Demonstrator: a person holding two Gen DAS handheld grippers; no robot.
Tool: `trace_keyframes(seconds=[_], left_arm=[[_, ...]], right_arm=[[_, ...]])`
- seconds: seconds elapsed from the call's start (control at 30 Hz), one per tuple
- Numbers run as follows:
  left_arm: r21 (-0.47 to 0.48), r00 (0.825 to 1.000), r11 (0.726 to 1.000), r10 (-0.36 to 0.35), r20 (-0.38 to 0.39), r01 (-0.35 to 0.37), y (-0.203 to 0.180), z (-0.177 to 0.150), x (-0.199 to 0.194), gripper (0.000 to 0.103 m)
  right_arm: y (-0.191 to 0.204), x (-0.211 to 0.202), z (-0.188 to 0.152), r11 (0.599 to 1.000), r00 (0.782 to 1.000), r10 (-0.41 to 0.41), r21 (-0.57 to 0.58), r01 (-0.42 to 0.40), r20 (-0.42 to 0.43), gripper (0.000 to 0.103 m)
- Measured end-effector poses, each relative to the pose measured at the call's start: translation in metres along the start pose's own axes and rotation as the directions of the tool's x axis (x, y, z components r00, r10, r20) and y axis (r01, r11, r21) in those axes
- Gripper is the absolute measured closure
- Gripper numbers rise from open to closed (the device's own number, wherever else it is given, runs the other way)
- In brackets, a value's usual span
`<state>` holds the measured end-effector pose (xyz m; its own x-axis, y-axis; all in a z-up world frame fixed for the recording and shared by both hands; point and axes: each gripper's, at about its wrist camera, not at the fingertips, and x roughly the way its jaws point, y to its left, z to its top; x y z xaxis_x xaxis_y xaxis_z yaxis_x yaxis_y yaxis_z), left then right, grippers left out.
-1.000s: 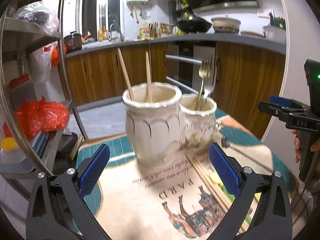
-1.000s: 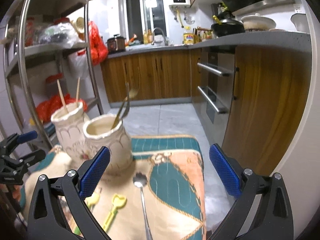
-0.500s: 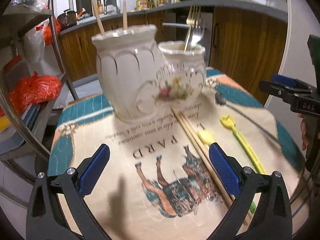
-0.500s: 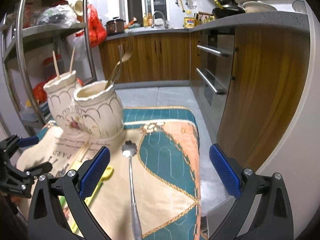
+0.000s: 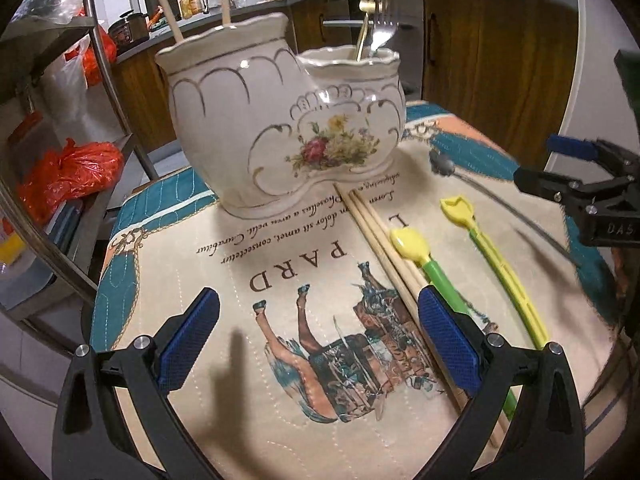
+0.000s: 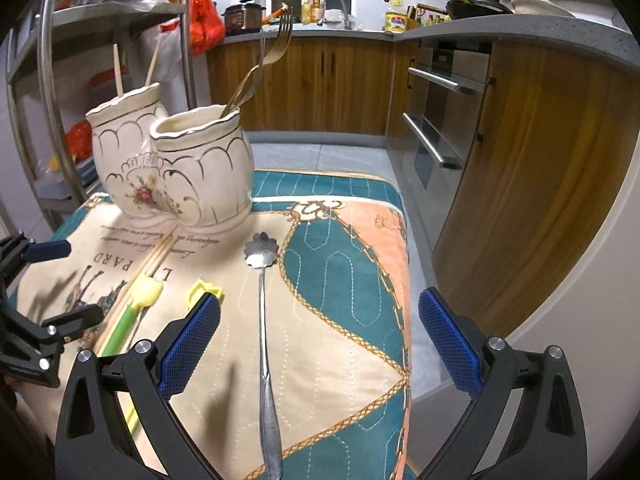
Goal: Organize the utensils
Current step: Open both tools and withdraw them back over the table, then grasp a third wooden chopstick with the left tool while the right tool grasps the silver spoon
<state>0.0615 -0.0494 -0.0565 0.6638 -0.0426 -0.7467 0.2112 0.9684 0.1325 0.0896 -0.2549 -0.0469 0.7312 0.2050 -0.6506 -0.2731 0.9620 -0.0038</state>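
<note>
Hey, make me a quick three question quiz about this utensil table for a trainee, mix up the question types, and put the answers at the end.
1. True or false: the pair of wooden chopsticks on the printed cloth mat lies beside the white ceramic two-pot holder.
2. Which pot holds the metal forks: A, taller; B, shorter?
3. Fill in: the flower-headed metal spoon lies between the right gripper's ____ fingers.

Key: 1 true; 2 B; 3 open.
</note>
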Motion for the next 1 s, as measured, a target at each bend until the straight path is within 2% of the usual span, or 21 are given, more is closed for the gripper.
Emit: trace_keyframes(seconds=[0.33,0.4,0.47,0.5,0.57,0.6,0.67,0.73,0.77,0.87,1.0], left_arm=[[-0.011,0.998,1.0,0.024,-0.053,-0.025,-0.002,0.003,0.009,0.006],[-0.011,0.999,1.0,0.013,-0.051,-0.013,-0.002,0.004,0.009,0.015],[-0.007,0.998,1.0,-0.024,-0.05,0.024,-0.003,0.005,0.008,0.033],[-0.006,0.998,0.999,-0.041,-0.052,0.041,-0.003,0.005,0.007,0.038],[-0.004,0.995,0.997,-0.078,-0.06,0.078,-0.003,0.006,0.006,0.061],[-0.001,0.994,0.996,-0.094,-0.064,0.094,-0.003,0.006,0.005,0.066],[0.011,0.992,0.994,-0.106,-0.066,0.107,-0.002,0.006,0.004,0.082],[0.014,0.99,0.992,-0.124,-0.073,0.125,0.0,0.005,0.003,0.091],[0.014,0.988,0.991,-0.131,-0.075,0.133,0.002,0.004,0.003,0.094],[0.023,0.986,0.989,-0.146,-0.083,0.148,0.007,0.003,0.002,0.098],[0.049,0.984,0.986,-0.154,-0.095,0.159,0.013,0.001,-0.002,0.098]], right_arm=[[0.003,0.007,-0.004,1.0,0.998,-0.005,-0.015,0.005,-0.059,0.005],[0.003,0.01,-0.005,1.0,0.997,0.001,-0.016,-0.002,-0.073,0.005],[0.005,0.012,-0.004,1.0,0.996,0.008,-0.019,-0.01,-0.085,0.005],[0.007,0.014,-0.004,1.0,0.995,0.019,-0.02,-0.021,-0.093,0.006],[0.008,0.017,-0.003,0.999,0.993,0.045,-0.017,-0.047,-0.108,0.009],[0.01,0.018,-0.002,0.998,0.992,0.054,-0.017,-0.057,-0.113,0.017],[0.013,0.022,0.0,0.997,0.989,0.07,-0.026,-0.074,-0.131,0.037],[0.017,0.025,0.002,0.996,0.987,0.076,-0.034,-0.082,-0.144,0.046],[0.018,0.028,0.004,0.995,0.985,0.083,-0.035,-0.089,-0.153,0.052],[0.021,0.034,0.012,0.993,0.978,0.111,-0.03,-0.118,-0.174,0.062],[0.025,0.042,0.025,0.99,0.977,0.117,-0.056,-0.129,-0.176,0.062]])
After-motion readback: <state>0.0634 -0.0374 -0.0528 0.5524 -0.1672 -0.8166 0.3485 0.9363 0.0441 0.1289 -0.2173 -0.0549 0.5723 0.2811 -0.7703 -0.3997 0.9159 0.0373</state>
